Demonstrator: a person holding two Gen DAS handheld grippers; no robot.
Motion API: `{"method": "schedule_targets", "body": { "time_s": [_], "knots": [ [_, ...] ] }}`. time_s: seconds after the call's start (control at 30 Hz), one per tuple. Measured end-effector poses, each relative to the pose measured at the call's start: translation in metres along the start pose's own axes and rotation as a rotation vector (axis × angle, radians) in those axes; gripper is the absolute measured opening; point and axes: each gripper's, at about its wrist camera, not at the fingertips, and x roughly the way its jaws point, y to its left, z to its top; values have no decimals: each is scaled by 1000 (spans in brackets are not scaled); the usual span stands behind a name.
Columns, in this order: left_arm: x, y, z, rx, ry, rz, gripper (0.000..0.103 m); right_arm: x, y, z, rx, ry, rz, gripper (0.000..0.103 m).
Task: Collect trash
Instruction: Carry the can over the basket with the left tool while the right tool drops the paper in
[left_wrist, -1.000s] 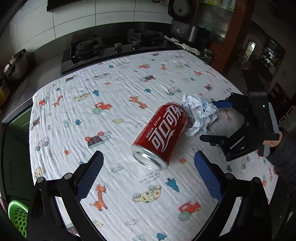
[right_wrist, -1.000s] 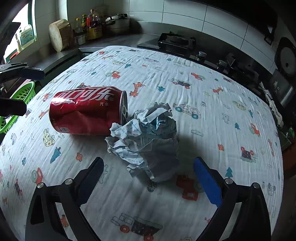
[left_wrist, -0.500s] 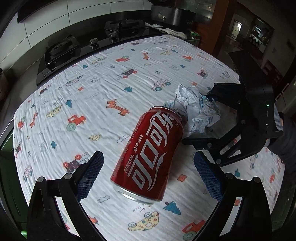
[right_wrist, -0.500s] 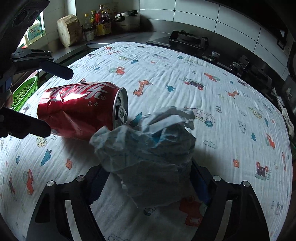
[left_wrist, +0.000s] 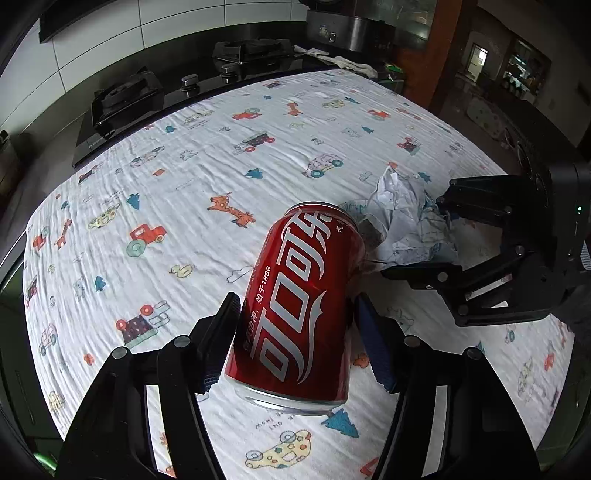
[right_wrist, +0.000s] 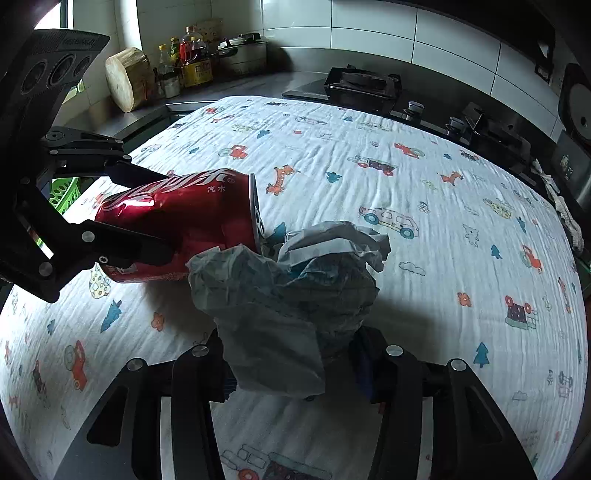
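A red cola can (left_wrist: 299, 306) lies on its side on the patterned cloth (left_wrist: 192, 192). My left gripper (left_wrist: 297, 347) is shut on the can's lower half, one pad on each side. In the right wrist view the can (right_wrist: 184, 225) sits at the left between the left gripper's fingers (right_wrist: 122, 243). A crumpled ball of white paper (right_wrist: 291, 295) lies against the can's top end. My right gripper (right_wrist: 291, 354) is shut on the paper. In the left wrist view the paper (left_wrist: 406, 221) sits between the right gripper's fingers (left_wrist: 432, 275).
A black gas hob (left_wrist: 177, 88) runs along the far edge of the counter. A green basket (right_wrist: 64, 194) sits off the left edge. Bottles, a pot and a wooden block (right_wrist: 127, 83) stand at the back left corner.
Both grippers moved forward and closed. The left one went from open in front of the can to shut on it. The right one went from open to shut on the paper.
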Motion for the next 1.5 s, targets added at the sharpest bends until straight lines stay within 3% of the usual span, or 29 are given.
{"method": "schedule_targets", "body": {
  "time_s": [0.27,0.5,0.97,1.23,1.5],
  "knots": [
    [-45,5,-28,-71,-65,32,62,-26,32,-3,31,-26,19,45],
    [-113,31,-80,-172,-155,88,62,-49,88,2,-13,-53,59,45],
    [-232,127,-219,-450,-231,335,62,-52,228,38,-142,-91,204,45],
    [-246,192,-294,-636,-167,446,62,-29,302,66,-179,-82,298,45],
    [-238,230,-338,-753,-145,449,63,-1,362,88,-206,-49,364,45]
  ]
}}
